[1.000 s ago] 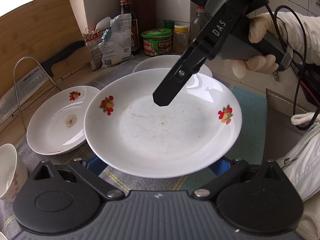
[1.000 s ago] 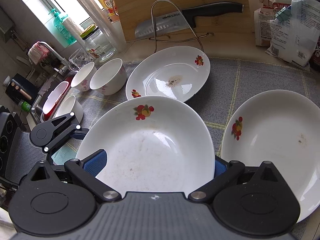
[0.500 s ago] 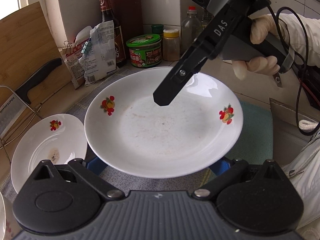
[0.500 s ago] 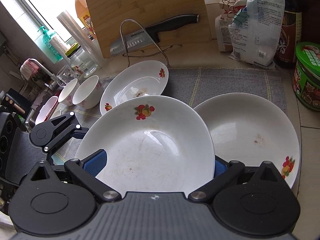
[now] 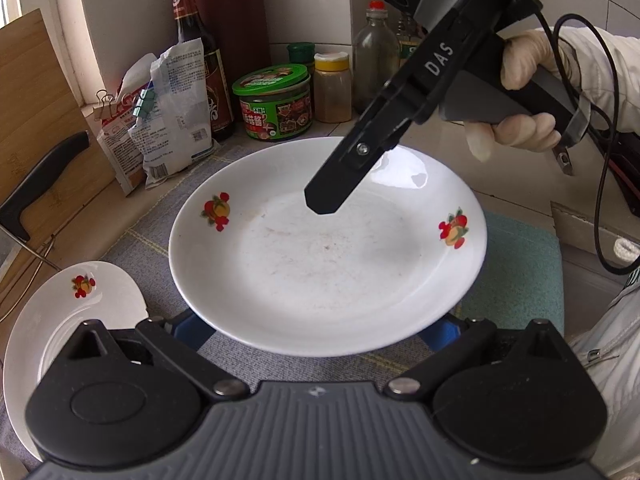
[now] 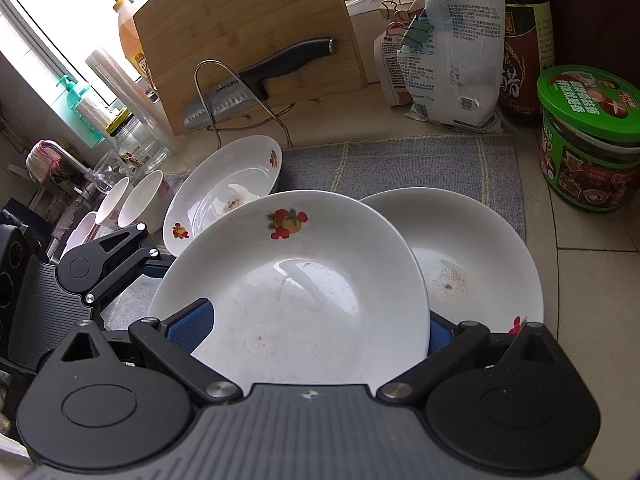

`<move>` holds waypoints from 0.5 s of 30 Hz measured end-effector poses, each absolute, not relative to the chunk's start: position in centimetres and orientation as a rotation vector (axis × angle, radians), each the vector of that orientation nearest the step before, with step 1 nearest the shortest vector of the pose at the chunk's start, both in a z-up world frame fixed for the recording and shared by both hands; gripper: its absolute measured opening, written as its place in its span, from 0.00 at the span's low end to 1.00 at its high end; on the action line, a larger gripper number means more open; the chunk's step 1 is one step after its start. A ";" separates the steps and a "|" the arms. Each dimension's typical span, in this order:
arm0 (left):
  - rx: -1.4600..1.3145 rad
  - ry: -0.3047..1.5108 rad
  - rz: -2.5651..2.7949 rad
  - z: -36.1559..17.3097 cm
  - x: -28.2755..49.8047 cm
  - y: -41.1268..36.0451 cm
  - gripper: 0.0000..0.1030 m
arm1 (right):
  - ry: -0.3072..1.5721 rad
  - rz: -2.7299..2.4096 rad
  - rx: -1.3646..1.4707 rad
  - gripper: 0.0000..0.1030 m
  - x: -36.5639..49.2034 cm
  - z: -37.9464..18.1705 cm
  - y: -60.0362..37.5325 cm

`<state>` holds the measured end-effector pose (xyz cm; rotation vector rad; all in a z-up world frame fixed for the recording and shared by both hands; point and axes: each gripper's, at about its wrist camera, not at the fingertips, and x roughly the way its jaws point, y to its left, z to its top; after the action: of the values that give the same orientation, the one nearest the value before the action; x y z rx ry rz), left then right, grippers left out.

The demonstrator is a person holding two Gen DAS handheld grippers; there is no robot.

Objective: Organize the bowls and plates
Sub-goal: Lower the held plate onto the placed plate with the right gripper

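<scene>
- The left gripper (image 5: 320, 326) and the right gripper (image 6: 310, 330) each pinch opposite edges of one white plate (image 6: 292, 280).
- It hangs above another plate (image 6: 480, 256).

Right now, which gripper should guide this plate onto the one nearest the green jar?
Right, probably. Its view shows the target plate lying just beside the carried plate, partly behind its rim; the left gripper sits on the far side.

A bamboo cutting board (image 6: 248, 36) leans behind a knife (image 6: 260, 84) on a wire rack (image 6: 224, 92), near clipped packets (image 6: 448, 48), a dark sauce bottle (image 6: 524, 52) and a green-lidded jar (image 6: 588, 136) on the counter (image 6: 592, 288).
</scene>
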<state>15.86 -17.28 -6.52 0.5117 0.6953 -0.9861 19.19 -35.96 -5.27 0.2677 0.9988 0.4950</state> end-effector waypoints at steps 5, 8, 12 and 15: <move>0.513 0.705 -0.993 -6.7 16.3 -18.0 0.99 | 0.999 0.485 0.282 1.00 19.4 -5.7 -36.8; 0.513 0.713 -0.996 -6.9 16.6 -18.3 0.99 | 1.002 0.481 0.283 1.00 19.5 -5.9 -37.1; 0.519 0.720 -0.997 -7.2 16.8 -18.7 0.99 | 1.008 0.477 0.291 1.00 19.7 -6.3 -37.4; 0.520 0.726 -0.998 -7.3 17.0 -18.9 0.99 | 1.012 0.474 0.295 1.00 19.8 -6.6 -37.7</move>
<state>17.04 -18.92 -7.30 0.5199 0.7260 -0.9980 19.84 -37.69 -6.59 0.2952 1.0117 0.4741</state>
